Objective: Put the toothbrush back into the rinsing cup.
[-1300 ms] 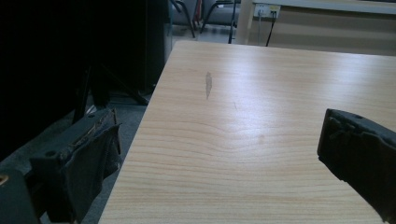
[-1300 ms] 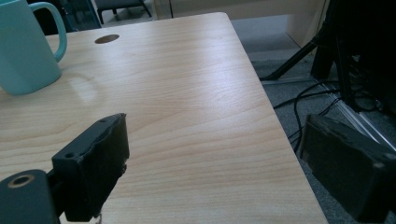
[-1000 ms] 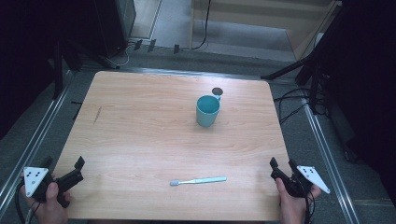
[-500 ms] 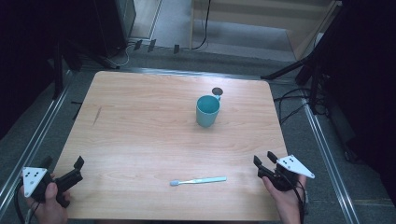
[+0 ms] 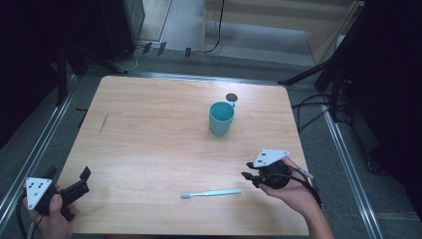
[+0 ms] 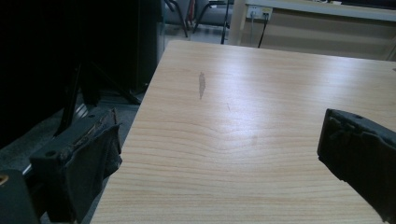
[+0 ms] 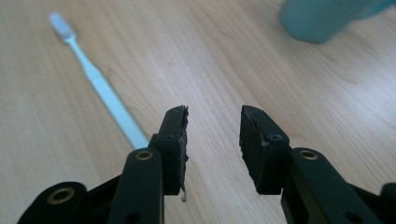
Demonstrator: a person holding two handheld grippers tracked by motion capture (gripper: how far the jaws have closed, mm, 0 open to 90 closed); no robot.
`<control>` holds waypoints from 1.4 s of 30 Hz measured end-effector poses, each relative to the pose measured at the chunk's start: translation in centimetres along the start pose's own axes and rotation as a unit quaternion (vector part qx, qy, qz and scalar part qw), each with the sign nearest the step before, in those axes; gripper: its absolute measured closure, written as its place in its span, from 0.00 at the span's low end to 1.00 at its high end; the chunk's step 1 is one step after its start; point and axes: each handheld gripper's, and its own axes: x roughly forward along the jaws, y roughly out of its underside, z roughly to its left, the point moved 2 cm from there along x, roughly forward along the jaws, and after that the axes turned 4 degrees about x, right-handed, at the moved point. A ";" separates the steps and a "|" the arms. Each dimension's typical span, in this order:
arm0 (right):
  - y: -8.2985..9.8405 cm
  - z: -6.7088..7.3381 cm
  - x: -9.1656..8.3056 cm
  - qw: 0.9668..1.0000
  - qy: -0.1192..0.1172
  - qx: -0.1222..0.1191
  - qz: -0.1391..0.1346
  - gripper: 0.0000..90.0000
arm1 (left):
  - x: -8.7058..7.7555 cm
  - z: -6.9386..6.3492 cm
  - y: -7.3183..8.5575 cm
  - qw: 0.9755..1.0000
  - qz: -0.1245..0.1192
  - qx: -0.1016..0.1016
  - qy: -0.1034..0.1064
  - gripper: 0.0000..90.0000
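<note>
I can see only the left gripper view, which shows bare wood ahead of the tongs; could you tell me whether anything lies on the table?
Observer: Yes, a toothbrush lies flat towards the person's side.
Operator: Thank you. Are the right tongs anywhere near it?
Observer: The right tongs are open just beside its handle end, with nothing between them.
</note>
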 end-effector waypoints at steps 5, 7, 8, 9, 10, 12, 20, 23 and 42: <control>-2.1 1.3 1.2 0.994 -0.030 -0.094 0.046 0.68 | 0.0 0.1 0.0 1.000 -0.001 -0.002 0.003 0.00; -2.8 1.9 1.8 0.990 -0.038 -0.122 0.066 0.69 | 0.0 0.1 0.0 1.000 0.000 -0.002 0.003 0.00; -3.0 2.1 2.1 0.987 -0.044 -0.136 0.074 0.70 | 0.0 0.0 0.0 1.000 -0.001 -0.001 0.003 0.00; -3.3 2.4 2.4 0.983 -0.049 -0.153 0.085 0.73 | 0.0 0.0 0.0 1.000 -0.001 0.000 0.002 0.00; -3.6 2.8 2.9 0.980 -0.055 -0.166 0.100 0.74 | 0.0 0.0 0.0 1.000 -0.001 0.001 0.002 0.00; -4.1 3.5 3.6 0.971 -0.067 -0.194 0.125 0.80 | 0.0 0.0 0.0 1.000 -0.003 0.002 0.001 0.00; -5.0 5.4 6.2 0.943 -0.094 -0.252 0.196 0.84 | 0.0 0.0 0.0 1.000 -0.006 0.002 0.004 0.00; -5.1 5.9 7.1 0.937 -0.108 -0.255 0.212 0.84 | 0.0 0.1 0.0 1.000 -0.005 0.001 0.003 0.00; -5.1 7.1 9.6 0.916 -0.120 -0.277 0.264 0.85 | 0.0 0.0 0.0 1.000 -0.006 0.005 0.002 0.00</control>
